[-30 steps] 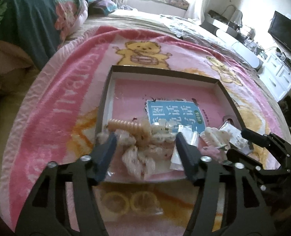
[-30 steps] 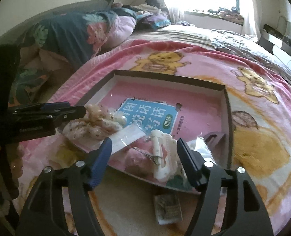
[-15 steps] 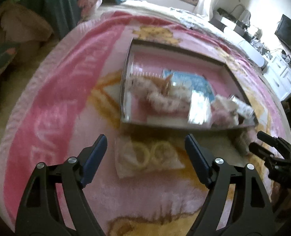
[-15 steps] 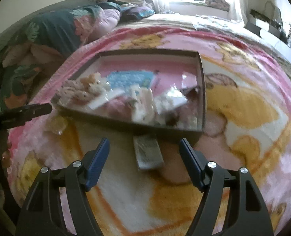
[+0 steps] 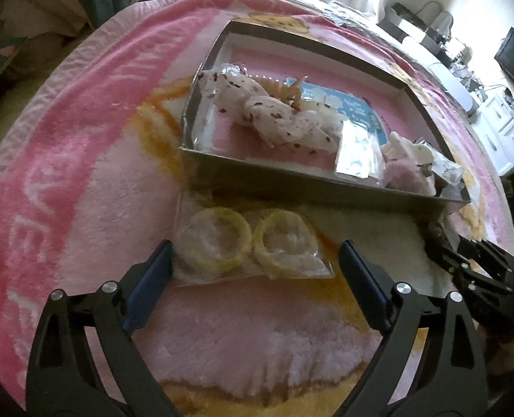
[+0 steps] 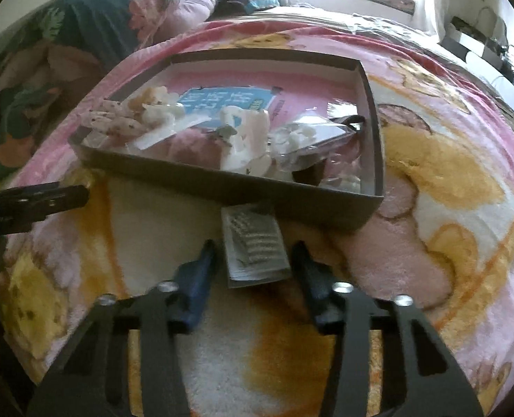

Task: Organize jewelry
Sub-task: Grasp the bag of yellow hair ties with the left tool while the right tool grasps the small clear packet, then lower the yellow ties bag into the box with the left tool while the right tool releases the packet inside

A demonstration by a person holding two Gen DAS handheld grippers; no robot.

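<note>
Left wrist view: the left gripper [image 5: 253, 271] has dropped from over the tray [image 5: 291, 180] to the pink blanket [image 5: 83, 160] in front of it. Its jaws are opening and stand wide, either side of a clear bag of two yellow rings [image 5: 246, 243] lying on the blanket just beside the tray's near wall. The left pad [image 5: 149, 278] appears to touch the bag's edge; the view is too poor to confirm. Nothing is gripped. The tray holds a speckled white piece [image 5: 267, 114] and further packets.

Right wrist view: the right gripper [image 6: 255, 271], a second ago above the tray's contents, is now low over the blanket. Its jaws are closing around a small packet of silver chain [image 6: 255, 243], which lies against the tray wall [image 6: 222, 184]. The pads are not yet on it.
</note>
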